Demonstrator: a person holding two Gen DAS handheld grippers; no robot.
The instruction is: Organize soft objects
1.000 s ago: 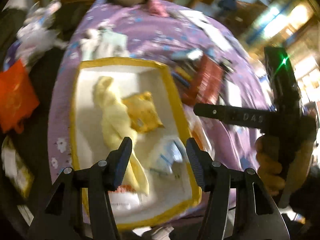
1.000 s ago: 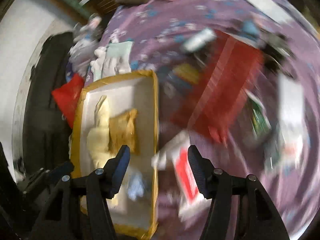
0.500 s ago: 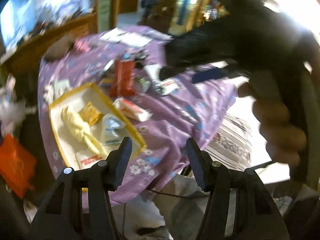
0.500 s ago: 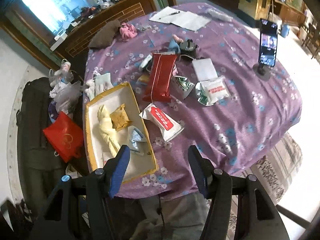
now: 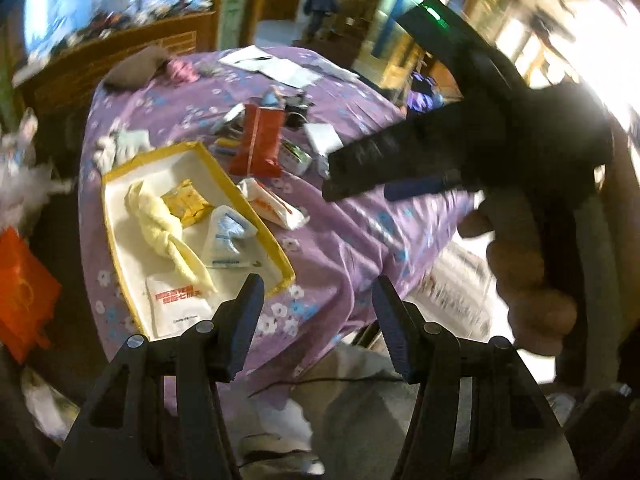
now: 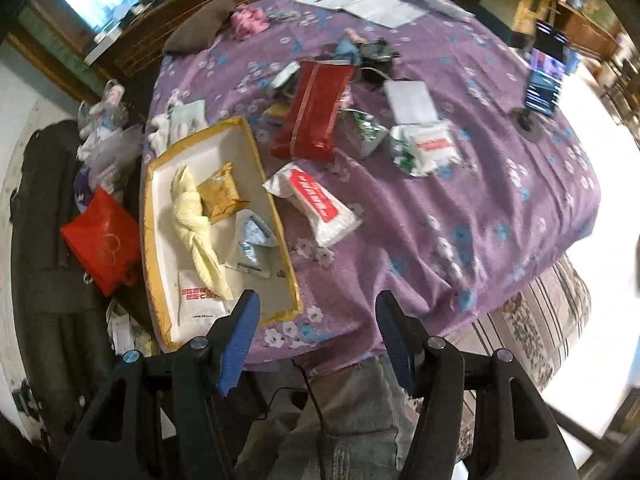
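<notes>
Purple flowered cloth covers the tabletop (image 6: 460, 208); both tongs hang above its near edge, angled down, well apart from everything on it.

Left tongs (image 5: 318, 322): jaws spread wide, nothing between them. Right tongs (image 6: 316, 332): same, jaws wide, empty; in the left wrist view the right tongs also show as a dark body at upper right, held by the person's hand (image 5: 520, 256).

Yellow-rimmed tray (image 6: 154, 216) sits at the tabletop's left near corner, ahead and left of both tongs; its near corner is just beyond the left finger of the right tongs in that view. Inside the tray: twisted pale-yellow cloth (image 6: 192, 216) running lengthwise; gold packet (image 6: 220, 196) touching the cloth's right side; pale-blue and white pouch (image 6: 252, 244) nearer the tongs, against the tray's right wall; white packet with red print (image 6: 198, 300) at the near end, partly under the cloth's tail.

Outside the tray: white tissue pack with red label (image 6: 316, 204) just beside the tray's right wall, lying tilted; long red pack (image 6: 316, 112) further back; white-and-green pack (image 6: 426, 148) to the right, well apart from the tray; crumpled green-white wrapper (image 6: 364, 132) between those two.

Phone on a stand (image 6: 544, 80) at the far right edge; papers (image 6: 360, 0) at the far side; red bag (image 6: 102, 240) on the floor left of the tabletop.
</notes>
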